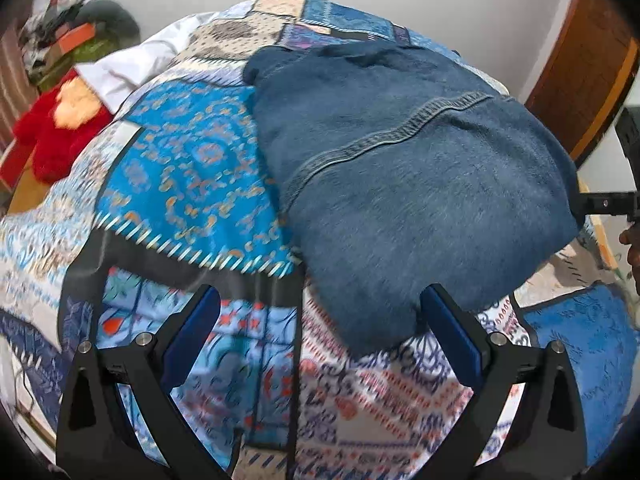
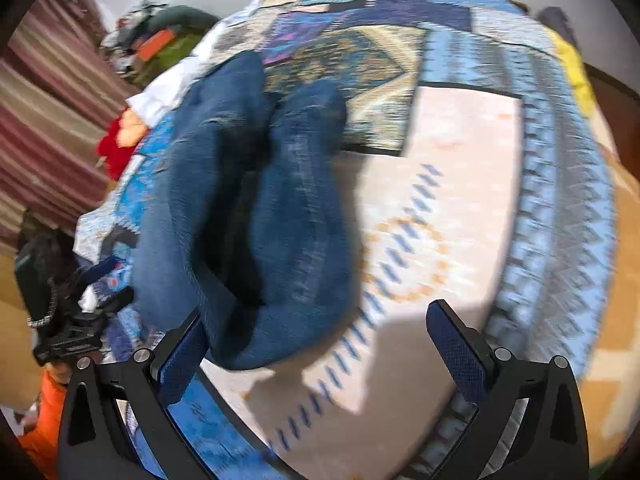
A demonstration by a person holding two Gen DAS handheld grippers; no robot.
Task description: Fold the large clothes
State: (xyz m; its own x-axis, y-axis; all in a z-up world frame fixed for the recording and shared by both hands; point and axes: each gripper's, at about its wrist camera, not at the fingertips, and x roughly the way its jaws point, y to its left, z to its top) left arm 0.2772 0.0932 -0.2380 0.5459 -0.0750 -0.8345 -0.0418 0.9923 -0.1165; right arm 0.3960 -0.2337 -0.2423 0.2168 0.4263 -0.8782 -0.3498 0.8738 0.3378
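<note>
At the far left of the left wrist view, a fluffy red soft toy (image 1: 56, 140) lies beside a crumpled white cloth (image 1: 128, 66) at the edge of the bed. The blue patchwork-printed bedspread (image 1: 192, 168) covers the rest. The left gripper (image 1: 320, 312) hangs over it with its jaws spread wide and nothing between them; its right finger (image 1: 452, 332) sits just beside the near edge of the folded blue denim garment (image 1: 420, 184), which lies on the bedspread to the right of centre. In the right wrist view, the right gripper (image 2: 316, 332) is also released, with the garment's bunched near end against its left finger (image 2: 180, 360) but not gripped.
</note>
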